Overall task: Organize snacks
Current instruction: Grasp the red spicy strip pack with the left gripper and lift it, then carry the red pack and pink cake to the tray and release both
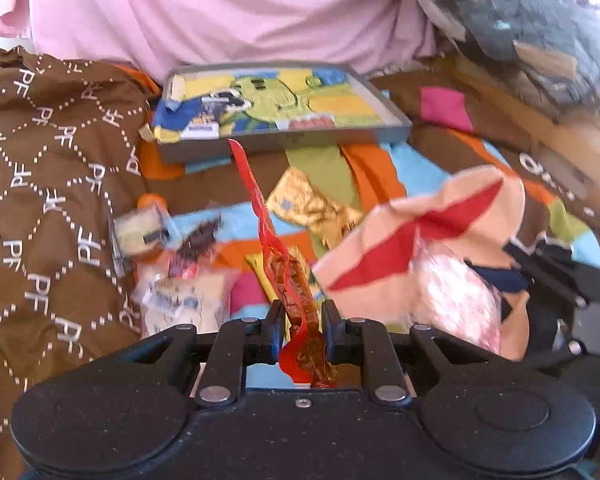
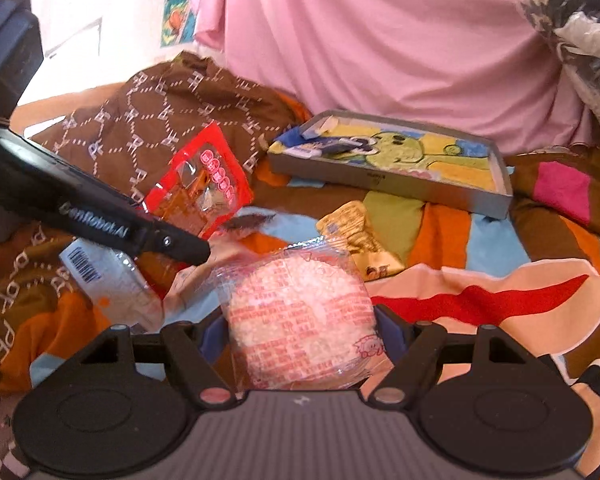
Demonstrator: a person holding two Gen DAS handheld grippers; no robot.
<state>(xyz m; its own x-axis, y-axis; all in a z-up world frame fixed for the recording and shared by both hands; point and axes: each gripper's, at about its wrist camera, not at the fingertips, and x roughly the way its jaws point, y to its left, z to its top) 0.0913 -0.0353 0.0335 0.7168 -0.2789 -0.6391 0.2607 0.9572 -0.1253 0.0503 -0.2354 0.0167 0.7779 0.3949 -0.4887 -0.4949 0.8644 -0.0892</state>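
My left gripper (image 1: 302, 312) is shut on a red snack packet (image 1: 288, 280), seen edge-on and standing up between the fingers. From the right wrist view that red packet (image 2: 200, 188) hangs off the left gripper (image 2: 196, 250) above the bedspread. My right gripper (image 2: 302, 330) is shut on a round pink-and-white rice cracker packet (image 2: 300, 320), which fills the gap between its jaws. A grey cardboard tray (image 1: 284, 148) with a green cartoon printed inside lies further ahead; a blue packet (image 2: 312, 148) rests in its left end. The right gripper (image 1: 532, 268) shows at the right, partly hidden behind its cracker packet (image 1: 456, 292).
A gold packet (image 2: 360, 240) lies on the patchwork bedspread (image 1: 420, 168) in front of the tray. Several loose packets (image 1: 180, 292) sit at the left, one showing a barcode (image 2: 100, 276). Brown patterned cloth (image 1: 52, 184) is heaped left, pink fabric (image 2: 380, 40) rises behind.
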